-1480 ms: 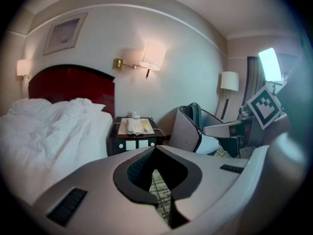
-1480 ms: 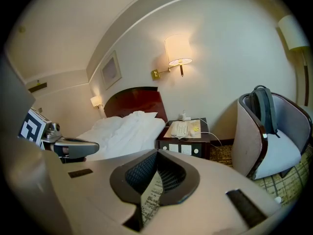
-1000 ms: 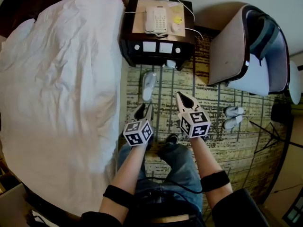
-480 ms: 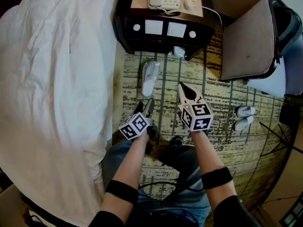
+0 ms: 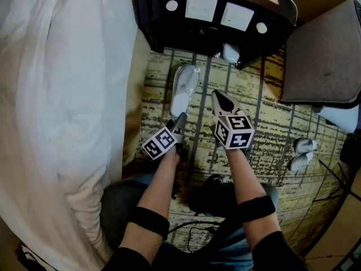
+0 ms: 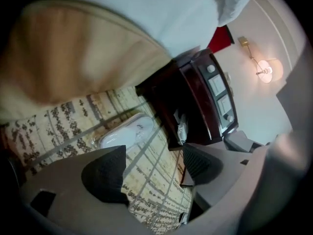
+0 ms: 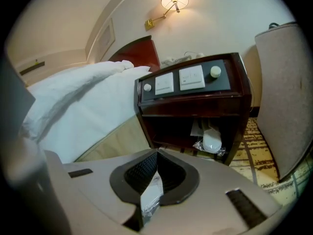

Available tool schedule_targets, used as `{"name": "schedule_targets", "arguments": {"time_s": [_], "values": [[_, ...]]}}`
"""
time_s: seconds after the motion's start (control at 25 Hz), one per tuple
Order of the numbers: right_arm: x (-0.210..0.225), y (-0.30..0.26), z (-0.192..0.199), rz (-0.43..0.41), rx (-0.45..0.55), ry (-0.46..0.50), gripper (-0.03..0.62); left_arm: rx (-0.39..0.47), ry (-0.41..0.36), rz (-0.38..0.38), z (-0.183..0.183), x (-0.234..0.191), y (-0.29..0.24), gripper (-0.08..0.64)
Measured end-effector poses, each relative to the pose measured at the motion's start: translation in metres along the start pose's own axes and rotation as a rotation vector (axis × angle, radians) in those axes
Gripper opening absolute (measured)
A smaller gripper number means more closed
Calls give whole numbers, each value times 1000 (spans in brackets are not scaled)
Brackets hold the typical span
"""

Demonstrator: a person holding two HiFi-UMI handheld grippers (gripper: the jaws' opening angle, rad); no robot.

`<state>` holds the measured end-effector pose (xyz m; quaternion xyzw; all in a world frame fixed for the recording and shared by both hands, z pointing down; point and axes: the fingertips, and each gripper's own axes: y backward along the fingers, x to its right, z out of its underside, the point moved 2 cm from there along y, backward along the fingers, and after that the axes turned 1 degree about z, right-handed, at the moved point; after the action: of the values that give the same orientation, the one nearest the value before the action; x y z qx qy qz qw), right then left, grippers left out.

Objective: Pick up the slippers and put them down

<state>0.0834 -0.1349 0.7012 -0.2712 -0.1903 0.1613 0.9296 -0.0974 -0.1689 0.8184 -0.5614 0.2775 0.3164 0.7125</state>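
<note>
A white slipper (image 5: 183, 89) (image 6: 128, 131) lies on the patterned carpet beside the bed. My left gripper (image 5: 179, 120) (image 6: 154, 168) hangs just short of its near end. The jaws have just been opening and stand open, with only carpet between the pads. To the right, my right gripper (image 5: 218, 97) (image 7: 156, 173) is shut on a thin white plastic-wrapped slipper (image 7: 151, 196), which sticks out below the pads. Little of that slipper shows in the head view. Another wrapped slipper (image 7: 212, 142) (image 5: 231, 52) sits in the nightstand's lower shelf.
The bed with its white duvet (image 5: 62, 95) fills the left. A dark nightstand (image 5: 214, 16) stands straight ahead, and a padded chair (image 5: 327, 61) at the right. A further pair of slippers (image 5: 302, 153) lies on the carpet at the right. The person's legs are below the grippers.
Both grippers have sunk towards the carpet and the nightstand looms closer. The left gripper has rolled and its jaws have spread apart. The right stays shut on the wrapped slipper.
</note>
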Motion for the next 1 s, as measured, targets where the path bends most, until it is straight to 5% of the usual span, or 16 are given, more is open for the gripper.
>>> {"name": "schedule_targets", "arguments": {"time_s": [0.44,1.0], "values": [[29,-87,76,2,45,-20,2,28,138,-28,38,-129,-63,399],[49,-119,85,3,108,-58,2,47,177,71,31,-148,-107,399]]}}
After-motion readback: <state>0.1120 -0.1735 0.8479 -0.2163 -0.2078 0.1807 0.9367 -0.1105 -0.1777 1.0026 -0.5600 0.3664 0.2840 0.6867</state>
